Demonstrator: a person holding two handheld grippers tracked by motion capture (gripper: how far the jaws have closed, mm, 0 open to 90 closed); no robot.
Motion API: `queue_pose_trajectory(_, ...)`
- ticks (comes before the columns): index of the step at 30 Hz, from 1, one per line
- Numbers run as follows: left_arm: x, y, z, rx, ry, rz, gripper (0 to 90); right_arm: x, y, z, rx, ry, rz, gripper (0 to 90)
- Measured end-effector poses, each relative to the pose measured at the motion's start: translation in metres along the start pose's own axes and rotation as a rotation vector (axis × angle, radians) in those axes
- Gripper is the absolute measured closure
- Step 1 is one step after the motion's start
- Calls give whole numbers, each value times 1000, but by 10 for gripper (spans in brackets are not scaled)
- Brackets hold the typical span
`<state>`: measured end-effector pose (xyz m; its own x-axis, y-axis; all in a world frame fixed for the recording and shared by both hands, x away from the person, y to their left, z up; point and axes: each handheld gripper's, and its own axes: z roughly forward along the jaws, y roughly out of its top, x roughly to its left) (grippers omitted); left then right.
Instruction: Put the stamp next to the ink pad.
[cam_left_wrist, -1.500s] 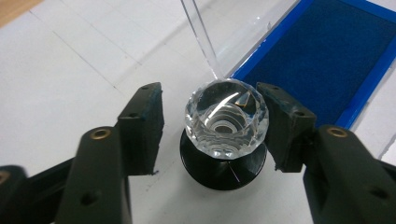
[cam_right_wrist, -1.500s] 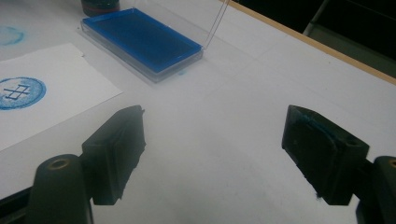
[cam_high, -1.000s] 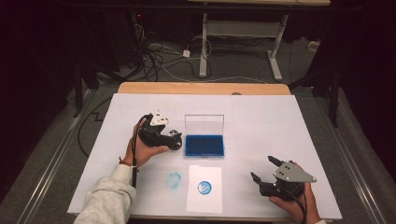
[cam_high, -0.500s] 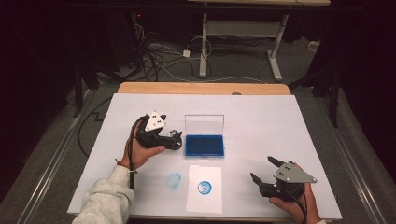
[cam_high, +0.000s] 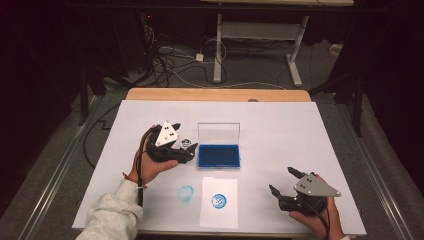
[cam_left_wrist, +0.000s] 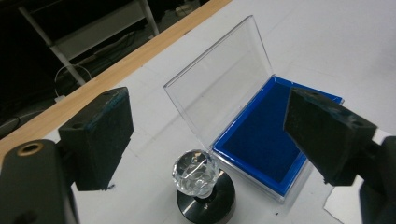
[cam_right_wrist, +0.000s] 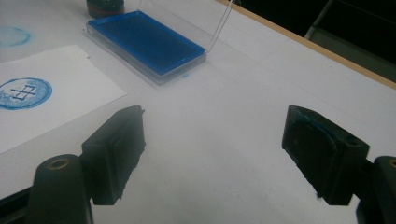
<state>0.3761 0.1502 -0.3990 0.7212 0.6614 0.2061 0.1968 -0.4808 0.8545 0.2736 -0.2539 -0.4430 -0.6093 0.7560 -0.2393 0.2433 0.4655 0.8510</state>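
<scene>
Left gripper (cam_left_wrist: 205, 140): jaws wide apart, empty, above the stamp.
Stamp (cam_left_wrist: 201, 186): faceted clear knob, black round base, upright beside the ink pad (cam_left_wrist: 261, 144).

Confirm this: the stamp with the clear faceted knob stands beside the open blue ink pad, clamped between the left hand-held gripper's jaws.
Not clamped. In the left gripper view the left hand-held gripper has its jaws wide apart, and the stamp stands free between them on the table. It does stand beside the open blue ink pad.
</scene>
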Motion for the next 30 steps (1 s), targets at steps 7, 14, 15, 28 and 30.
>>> queue_pose_trajectory(7,-4,2,-5,-16,-5,19,154,0,0,-1,-6,-4,1,215)
queue_pose_trajectory(14,-10,3,-12,-25,-12,42,154,-1,1,-2,-11,-5,2,215)
queue_pose_trajectory(15,-11,4,-12,-27,-16,44,154,-1,1,-2,-11,-6,1,215)
queue_pose_trajectory(28,-23,2,-21,-37,-36,63,154,1,3,-3,-20,-3,3,215)
queue_pose_trajectory(30,-25,1,-23,-39,-38,65,154,1,3,-3,-19,-4,5,215)
